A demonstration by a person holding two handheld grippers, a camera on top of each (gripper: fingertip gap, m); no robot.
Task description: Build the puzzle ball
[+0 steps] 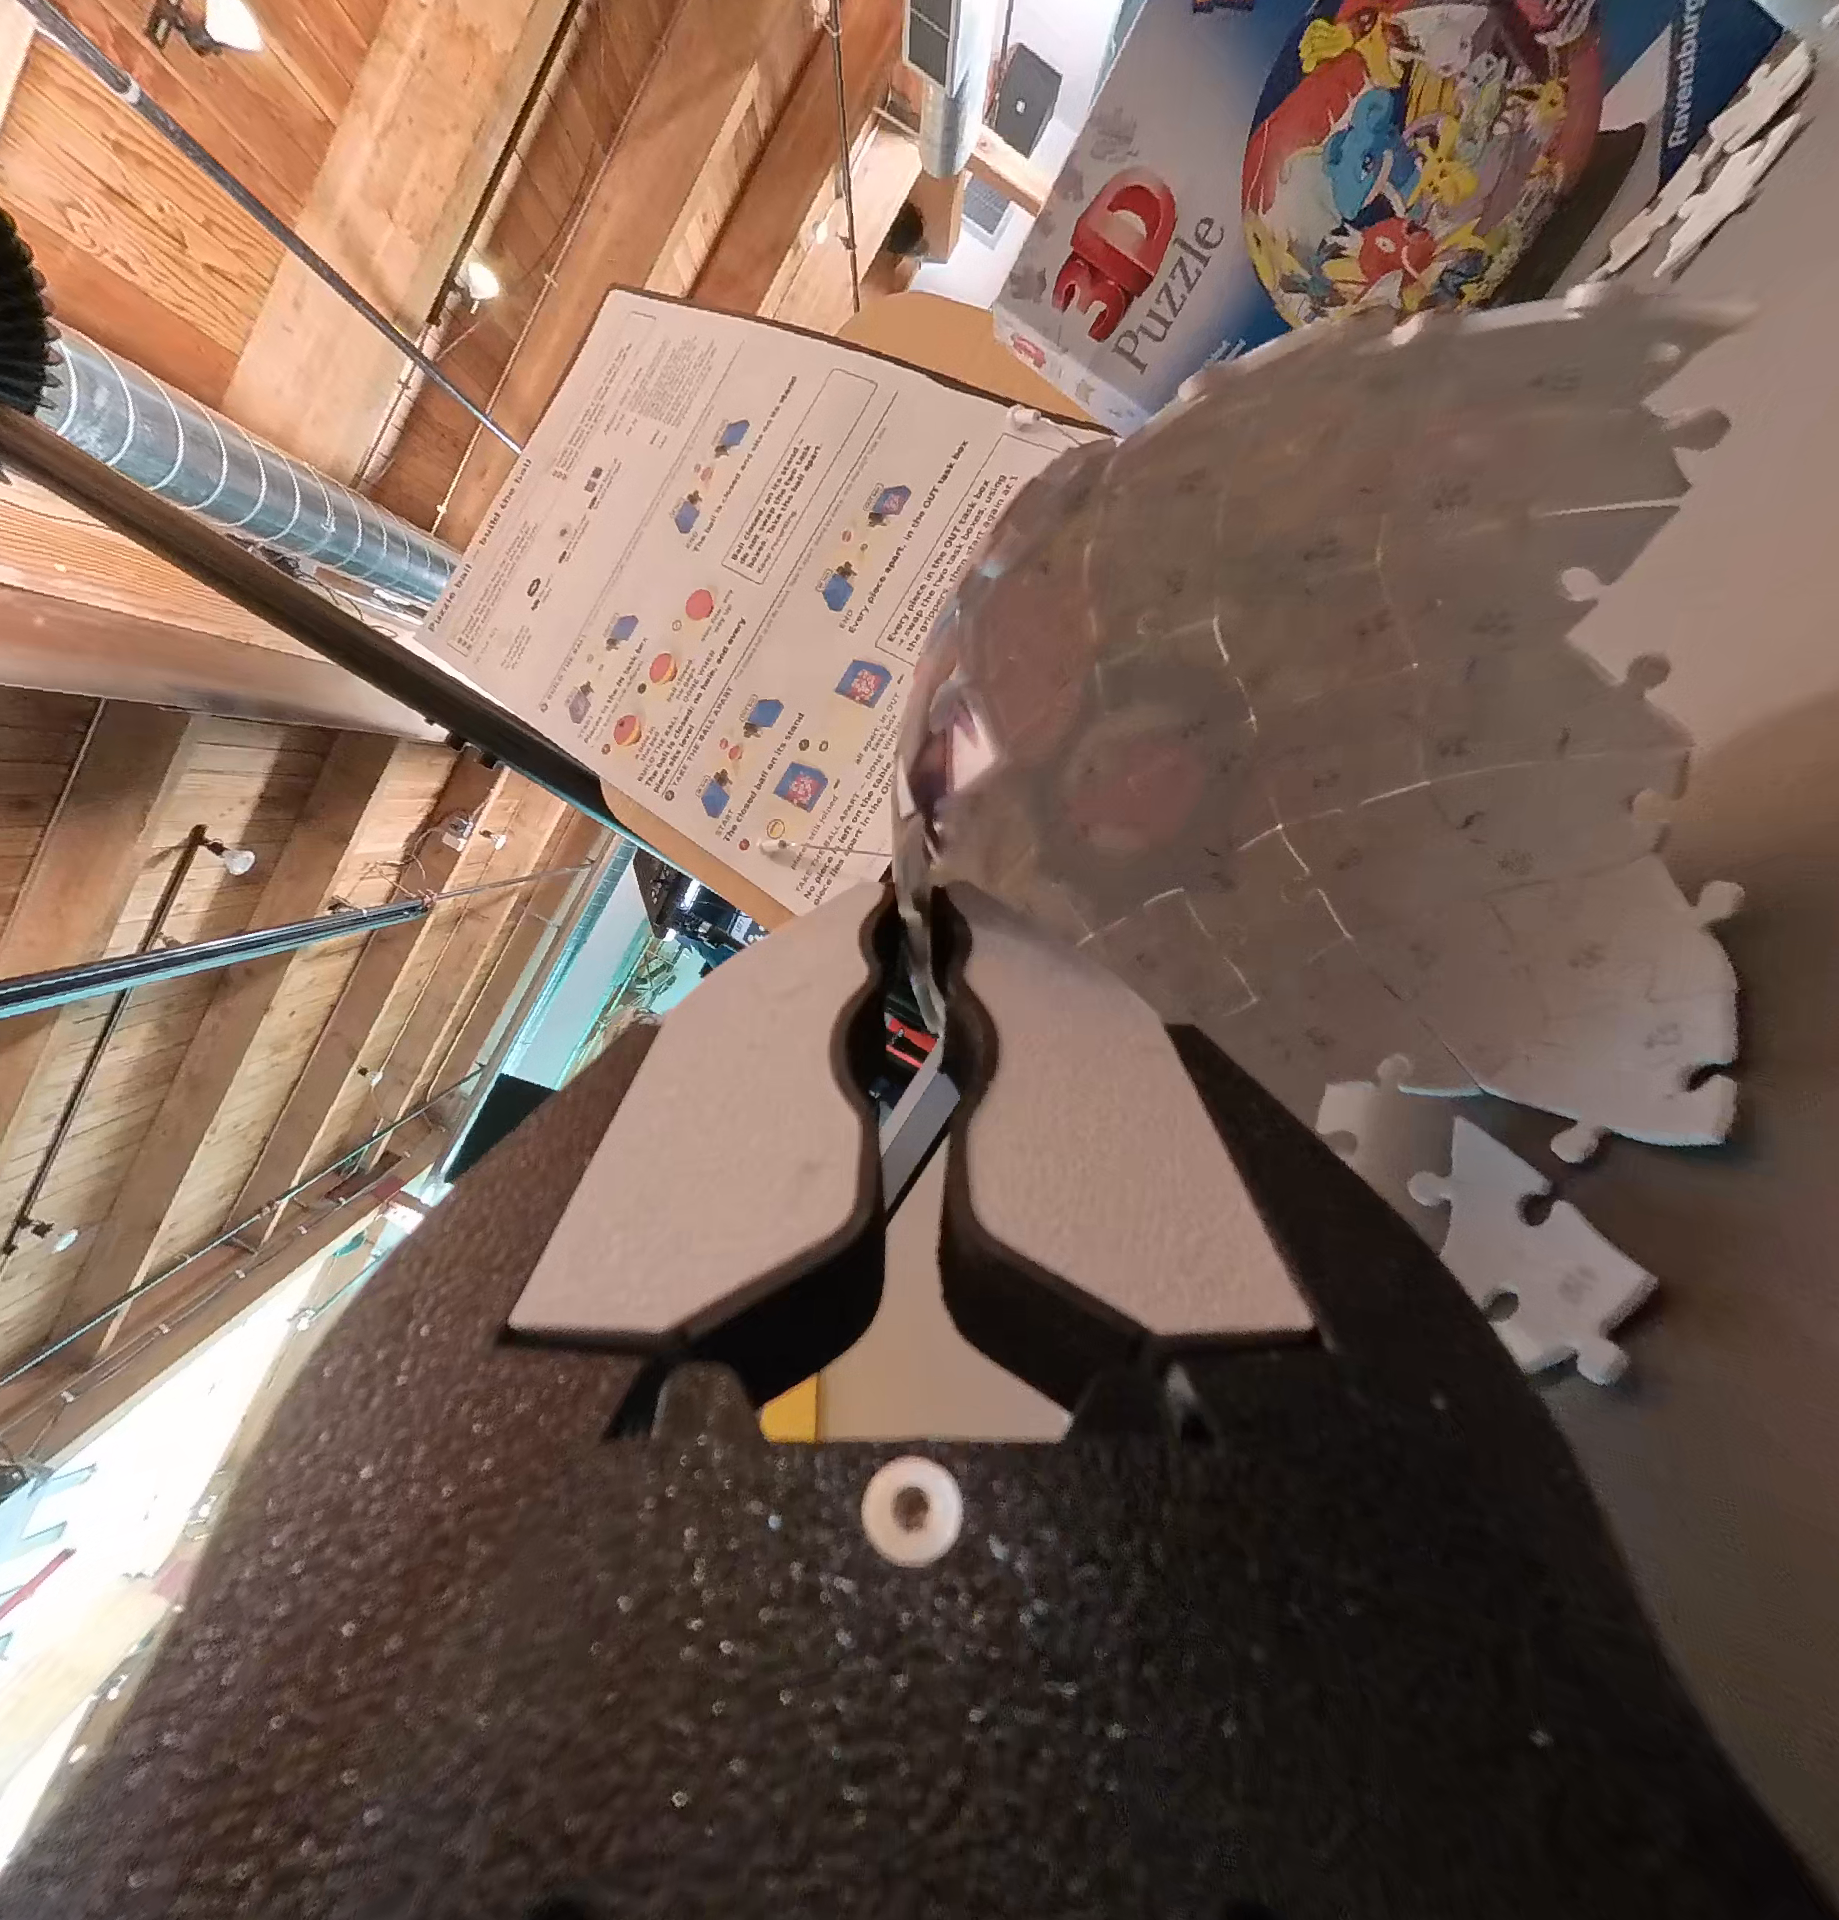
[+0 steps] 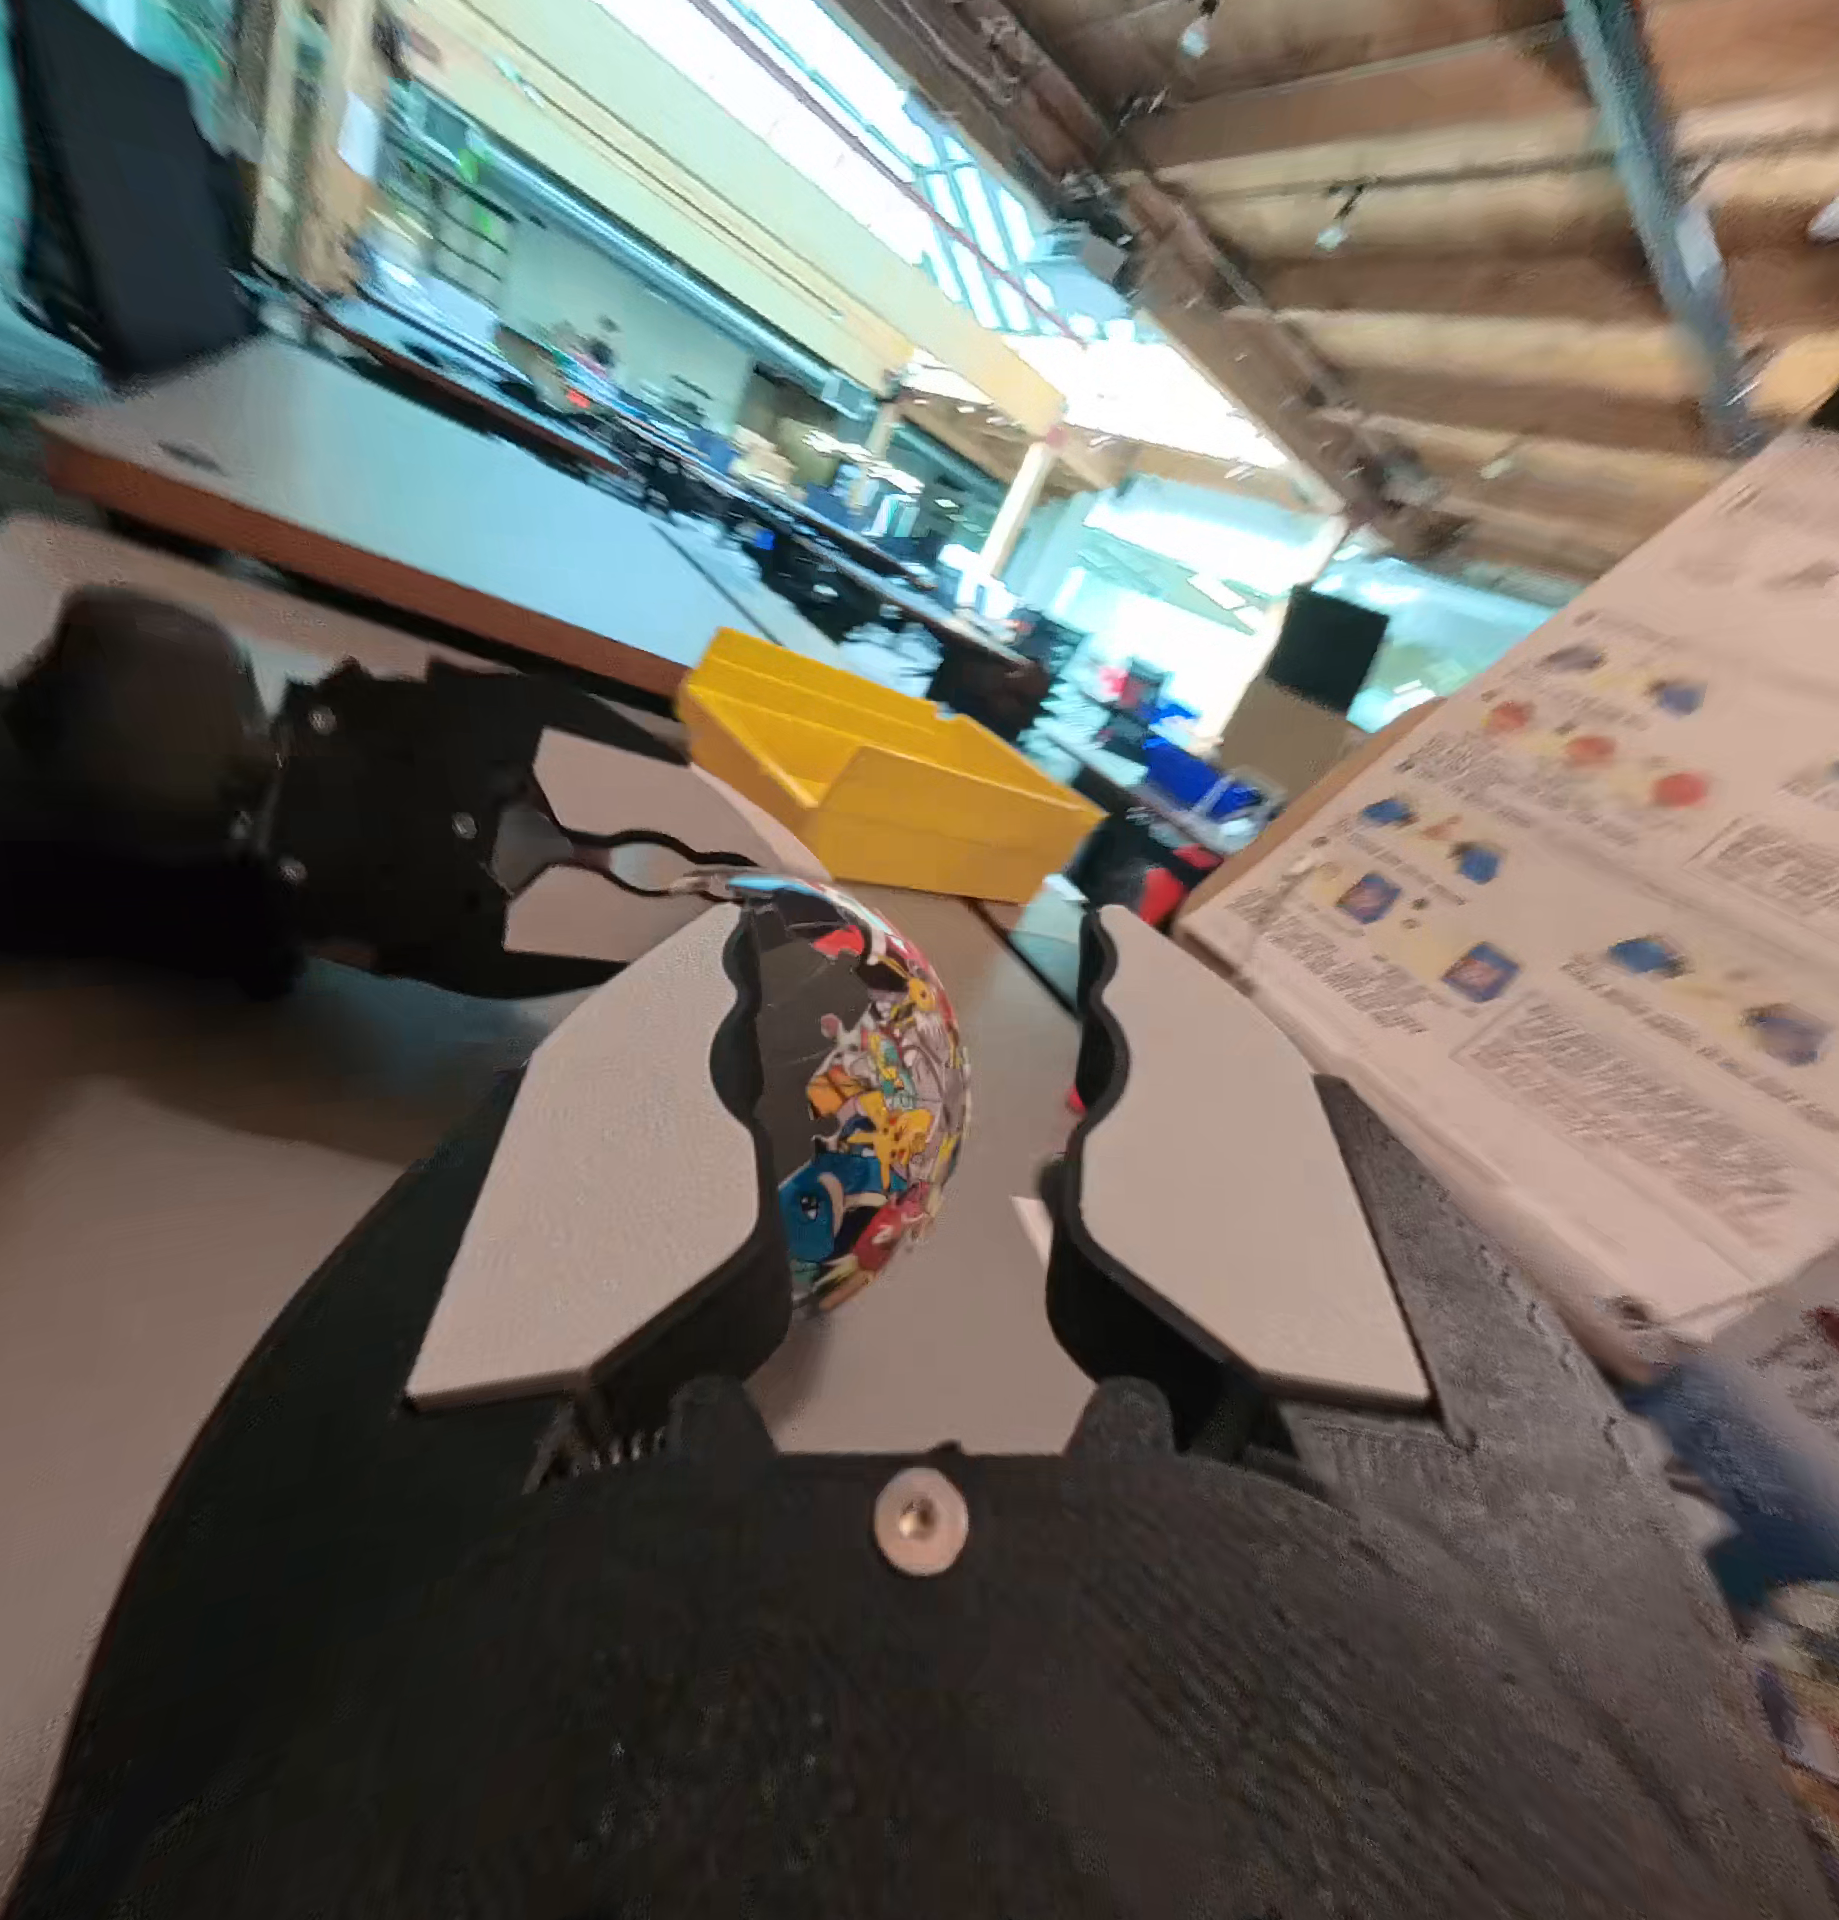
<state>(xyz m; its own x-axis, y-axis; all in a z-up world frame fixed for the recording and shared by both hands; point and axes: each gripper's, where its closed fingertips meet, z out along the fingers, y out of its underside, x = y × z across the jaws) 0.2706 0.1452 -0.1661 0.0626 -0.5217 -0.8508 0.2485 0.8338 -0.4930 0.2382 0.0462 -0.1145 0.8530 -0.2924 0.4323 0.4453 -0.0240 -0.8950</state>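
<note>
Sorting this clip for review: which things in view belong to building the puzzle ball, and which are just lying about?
In use:
- half-built puzzle ball, its rim pinched in the left gripper
- loose puzzle pieces on the table
- right gripper, open beside the ball

Lying about:
- puzzle box
- instruction sheet
- yellow bin

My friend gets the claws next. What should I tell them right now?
Left claw: shut on the rim of the half-built ball shell, holding it tilted.
Right claw: open and empty, with the shell's picture side between its fingers.
Loose pieces lie on the table; the yellow bin sits behind.
Done: roughly half the ball joined.
Left: add the loose pieces and close the ball.
</note>
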